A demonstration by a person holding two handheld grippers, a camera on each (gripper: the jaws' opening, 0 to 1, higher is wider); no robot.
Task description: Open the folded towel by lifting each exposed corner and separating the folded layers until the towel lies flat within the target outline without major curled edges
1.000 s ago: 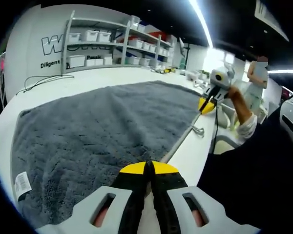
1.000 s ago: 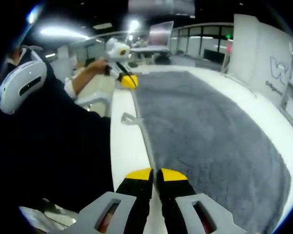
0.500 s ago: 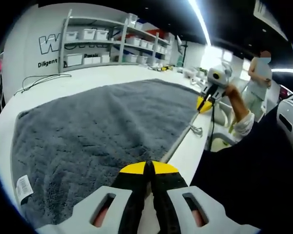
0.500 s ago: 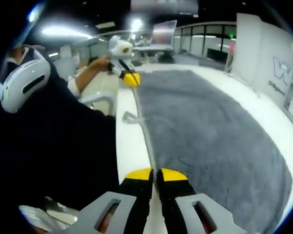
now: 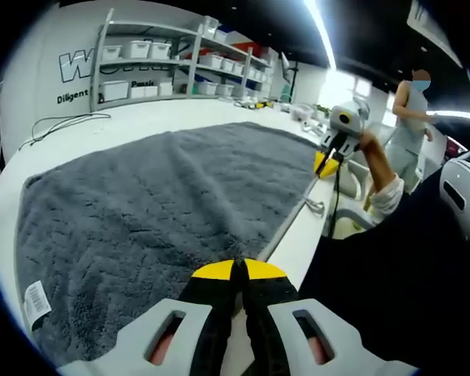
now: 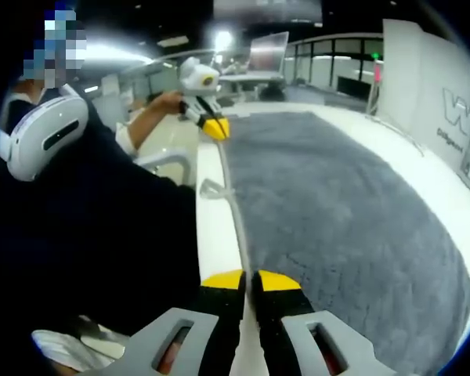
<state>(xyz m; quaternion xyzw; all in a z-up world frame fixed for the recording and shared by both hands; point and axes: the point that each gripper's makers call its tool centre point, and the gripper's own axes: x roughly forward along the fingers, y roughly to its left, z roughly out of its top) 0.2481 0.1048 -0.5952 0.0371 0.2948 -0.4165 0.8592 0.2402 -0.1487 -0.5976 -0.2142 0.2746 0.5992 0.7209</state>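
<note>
Pretty much flat already: grey towel (image 5: 164, 204) spread across the white table (image 5: 305, 243), long axis running along the near edge from one gripper to the other. Left gripper (image 5: 233, 270) pinched shut on the near hem at one end, right gripper (image 6: 248, 279) clamped on the same hem at the other end. Towel body stretching forward and away from both. Little hanging loop (image 6: 210, 188) sitting mid-hem, between the two. Probably just needs an even tug outward.
</note>
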